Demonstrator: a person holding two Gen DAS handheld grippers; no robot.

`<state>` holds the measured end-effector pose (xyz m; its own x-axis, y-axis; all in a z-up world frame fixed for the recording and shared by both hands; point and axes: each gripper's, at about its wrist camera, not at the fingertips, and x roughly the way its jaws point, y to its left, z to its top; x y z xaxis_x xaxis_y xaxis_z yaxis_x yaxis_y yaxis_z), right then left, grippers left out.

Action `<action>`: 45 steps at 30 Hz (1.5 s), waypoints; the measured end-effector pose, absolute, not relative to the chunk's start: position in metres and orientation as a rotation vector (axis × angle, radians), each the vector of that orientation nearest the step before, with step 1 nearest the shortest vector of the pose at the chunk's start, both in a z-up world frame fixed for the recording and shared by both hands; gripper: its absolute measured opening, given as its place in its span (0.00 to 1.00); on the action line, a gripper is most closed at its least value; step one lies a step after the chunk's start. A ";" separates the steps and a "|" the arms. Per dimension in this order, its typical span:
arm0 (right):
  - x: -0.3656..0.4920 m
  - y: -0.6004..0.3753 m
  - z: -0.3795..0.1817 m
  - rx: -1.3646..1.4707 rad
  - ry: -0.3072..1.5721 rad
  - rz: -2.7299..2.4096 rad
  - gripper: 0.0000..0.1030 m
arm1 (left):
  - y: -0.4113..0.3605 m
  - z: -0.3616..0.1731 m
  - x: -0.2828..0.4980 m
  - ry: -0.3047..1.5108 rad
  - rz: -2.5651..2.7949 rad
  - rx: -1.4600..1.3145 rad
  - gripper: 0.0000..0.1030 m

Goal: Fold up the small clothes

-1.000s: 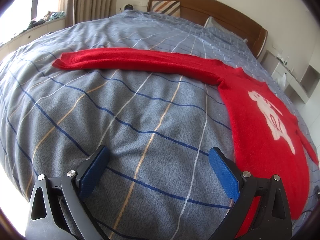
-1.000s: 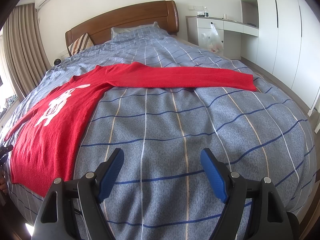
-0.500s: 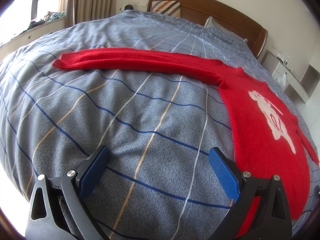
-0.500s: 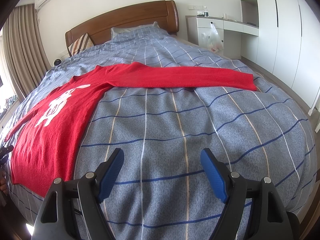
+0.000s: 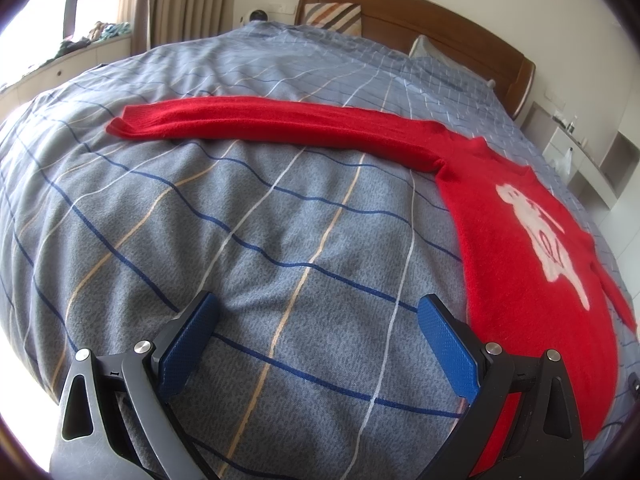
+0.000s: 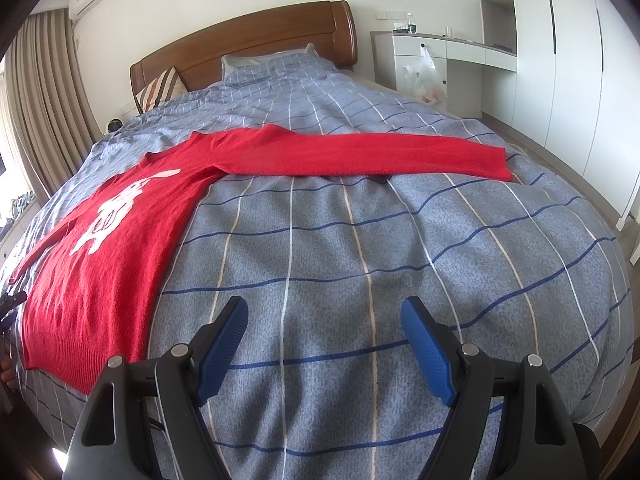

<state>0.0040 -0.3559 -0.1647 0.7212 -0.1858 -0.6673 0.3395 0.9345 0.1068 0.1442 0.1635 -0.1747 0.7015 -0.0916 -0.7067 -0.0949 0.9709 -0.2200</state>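
So there's a fuzzy red knit sweater (image 5: 516, 240) lying flat on the bed, front up, with a white animal-ish figure (image 5: 540, 236) worked into the chest. The knit looks soft and a bit hairy, ribbed along the bottom hem. It sits on a grey-blue duvet (image 5: 240, 240) with a speckled weave and a grid of thin navy, white and tan lines, puffy and gently wrinkled. One long sleeve (image 5: 260, 122) stretches straight out in the left wrist view, the other sleeve (image 6: 372, 154) does the same in the right wrist view.

Hard to say what the white figure really is, the fisheye warps it. The hem corner is partly hidden behind the left gripper's (image 5: 316, 344) black frame.

Both grippers are spread wide, textured blue pads (image 5: 188, 344) gripping nothing. The left gripper hovers over bare duvet with the sweater body just to its right; the right gripper (image 6: 324, 348) hovers over duvet with the sweater off to its left
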 end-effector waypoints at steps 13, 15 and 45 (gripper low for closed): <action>0.004 -0.357 -0.165 0.230 0.709 -0.293 0.76 | 0.163 -0.175 0.144 0.793 -0.003 -0.258 0.99; 0.004 -0.357 -0.164 0.234 0.709 -0.295 0.76 | 0.161 -0.175 0.145 0.796 0.003 -0.247 0.99; 0.003 -0.359 -0.164 0.238 0.708 -0.295 0.76 | 0.147 -0.180 0.159 0.887 0.021 -0.139 1.00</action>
<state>0.0035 -0.3593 -0.1641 0.7211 -0.1845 -0.6678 0.3443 0.9319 0.1142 0.1595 0.1466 -0.1798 0.6323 -0.0393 -0.7737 -0.0762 0.9907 -0.1126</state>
